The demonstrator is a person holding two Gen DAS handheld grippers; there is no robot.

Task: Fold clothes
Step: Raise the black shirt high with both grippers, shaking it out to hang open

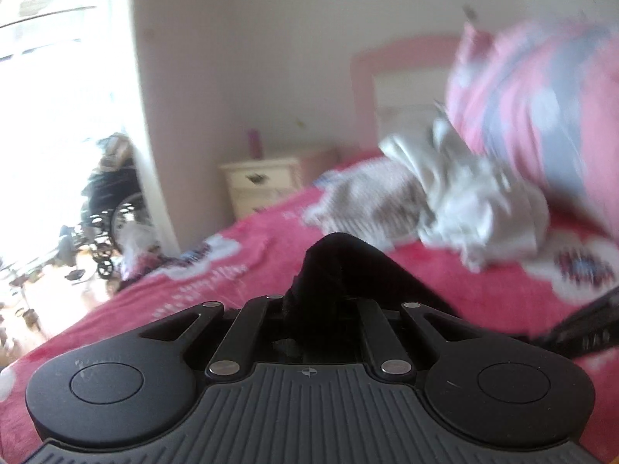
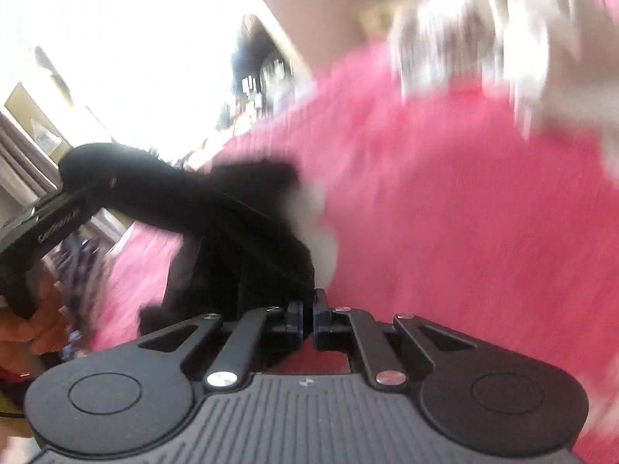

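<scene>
My left gripper (image 1: 323, 294) is shut on a black garment (image 1: 340, 266) that drapes over its fingers and stretches off to the right above the pink bed (image 1: 240, 255). My right gripper (image 2: 307, 305) is shut on the same black garment (image 2: 232, 212), which runs up and left to the other gripper's body (image 2: 38, 228) held in a hand. A pile of white and grey clothes (image 1: 456, 201) lies on the bed beyond, blurred in the right wrist view (image 2: 483, 19).
A pink patterned pillow or blanket (image 1: 541, 96) rises at the right. A cream nightstand (image 1: 263, 185) stands by the wall. A wheelchair (image 1: 112, 216) sits by the bright doorway at the left. Both views are motion-blurred.
</scene>
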